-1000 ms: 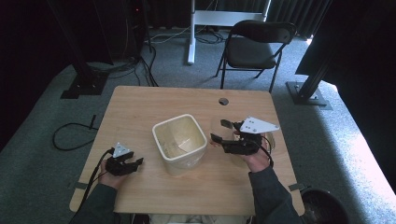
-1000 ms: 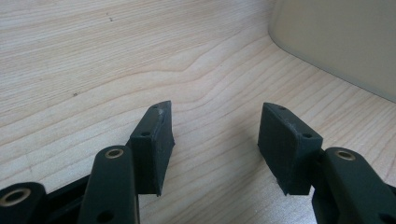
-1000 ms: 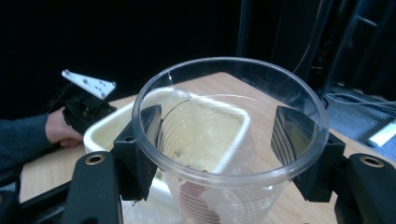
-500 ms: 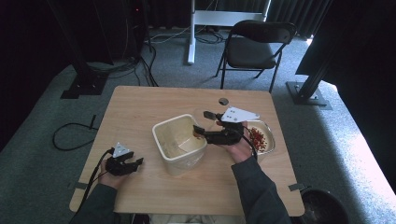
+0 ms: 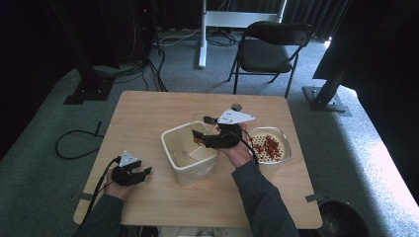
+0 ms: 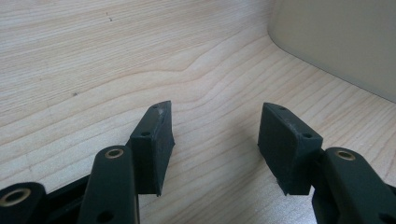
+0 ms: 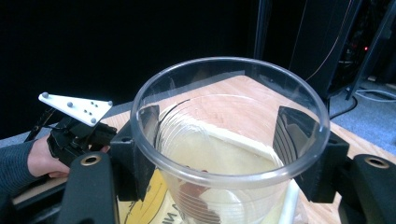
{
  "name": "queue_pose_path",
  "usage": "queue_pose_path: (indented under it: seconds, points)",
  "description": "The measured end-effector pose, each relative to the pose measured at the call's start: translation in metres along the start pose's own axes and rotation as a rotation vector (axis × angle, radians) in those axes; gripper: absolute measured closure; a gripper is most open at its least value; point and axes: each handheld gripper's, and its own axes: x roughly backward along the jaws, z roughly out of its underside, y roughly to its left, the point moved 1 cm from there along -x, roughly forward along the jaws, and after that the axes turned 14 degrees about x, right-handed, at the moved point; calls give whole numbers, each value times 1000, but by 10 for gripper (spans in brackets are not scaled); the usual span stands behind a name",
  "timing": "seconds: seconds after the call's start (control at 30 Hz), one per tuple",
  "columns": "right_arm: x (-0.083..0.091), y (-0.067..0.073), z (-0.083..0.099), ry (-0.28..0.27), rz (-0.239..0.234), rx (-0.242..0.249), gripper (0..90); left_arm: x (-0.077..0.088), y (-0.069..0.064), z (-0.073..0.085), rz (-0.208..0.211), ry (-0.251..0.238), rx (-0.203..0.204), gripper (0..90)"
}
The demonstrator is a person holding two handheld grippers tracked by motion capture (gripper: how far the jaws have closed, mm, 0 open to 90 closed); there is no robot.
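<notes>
A clear plastic cup sits between the jaws of my right gripper, whose pads press on its sides; the jaws have just eased open a little around it. From above, that right gripper holds the cup over the cream square bin at mid-table. A metal bowl of small red pieces stands right of the hand. My left gripper rests on the table left of the bin, open with nothing between its jaws; the bin's wall is just ahead of it.
A small dark round object lies near the table's far edge. Beyond the table stand a folding chair and a white desk leg. Cables trail on the carpet at left, and a dark bin sits at bottom right.
My right gripper has carried the cup leftward from above the bowl to over the cream bin, uncovering the bowl of red pieces. The left gripper has stayed put.
</notes>
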Motion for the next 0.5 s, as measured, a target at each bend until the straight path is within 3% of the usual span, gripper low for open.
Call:
queue_pose_path:
  seconds: [0.33,0.43,0.47,0.5]
  points:
    - [-1,5,2,1,-36,-19,295,0,0,0,0,1,-1,459]
    - [-1,5,2,-6,-50,-40,266,0,0,0,0,1,-1,459]
    - [-1,6,1,-13,-57,-56,184,0,0,0,0,1,0,459]
    - [-1,6,1,-13,-57,-56,184,0,0,0,0,1,0,459]
